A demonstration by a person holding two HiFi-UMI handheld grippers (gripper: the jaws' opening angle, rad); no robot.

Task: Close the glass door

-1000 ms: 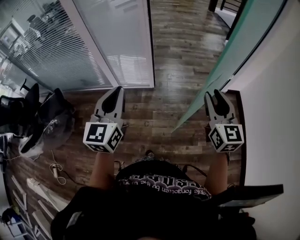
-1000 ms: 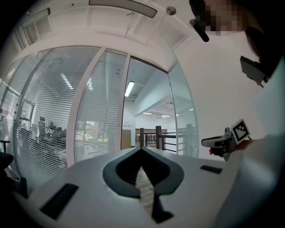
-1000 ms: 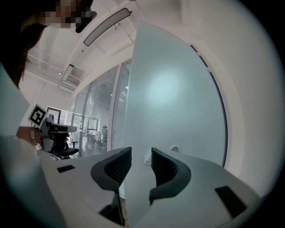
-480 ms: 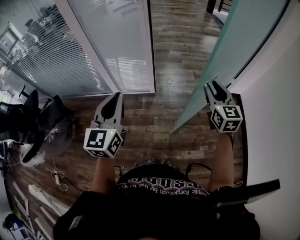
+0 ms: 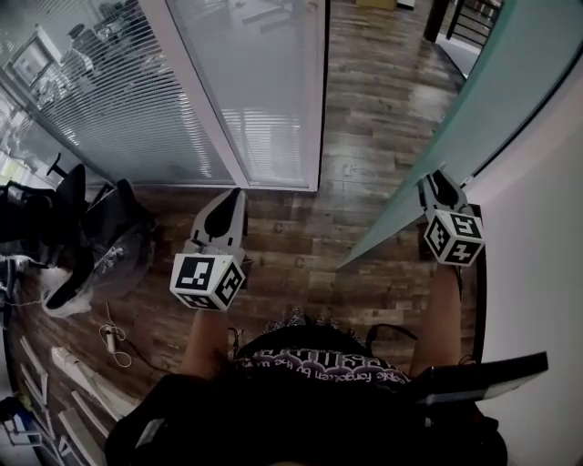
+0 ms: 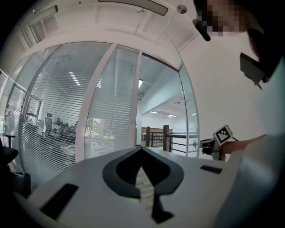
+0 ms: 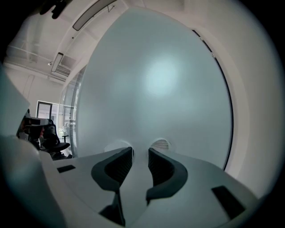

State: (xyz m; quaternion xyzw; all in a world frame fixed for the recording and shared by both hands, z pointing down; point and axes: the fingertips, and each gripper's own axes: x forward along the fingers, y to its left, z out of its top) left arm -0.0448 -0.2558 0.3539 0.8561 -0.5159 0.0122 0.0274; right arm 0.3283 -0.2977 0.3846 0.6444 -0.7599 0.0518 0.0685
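The frosted glass door [image 5: 474,100] stands swung open at the right, its lower edge running diagonally over the wood floor. My right gripper [image 5: 440,178] has its tips at the door's face, low down; whether they touch the glass I cannot tell. Frosted glass [image 7: 156,89] fills the right gripper view, and the right gripper [image 7: 140,151] has its jaws a narrow gap apart with nothing between them. My left gripper [image 5: 230,196] hangs over the floor at centre left, apart from the door. In its own view the left gripper [image 6: 141,149] is shut and empty, with the door's edge [image 6: 189,120] beyond.
A glass partition with blinds [image 5: 118,100] and a fixed glass panel [image 5: 264,82] run along the left. A black office chair [image 5: 100,237] and floor cables [image 5: 109,337] lie at lower left. A white wall [image 5: 547,246] bounds the right. A dark railing [image 5: 474,18] shows past the doorway.
My right gripper has moved forward to the door's face. The left gripper has stayed about where it was.
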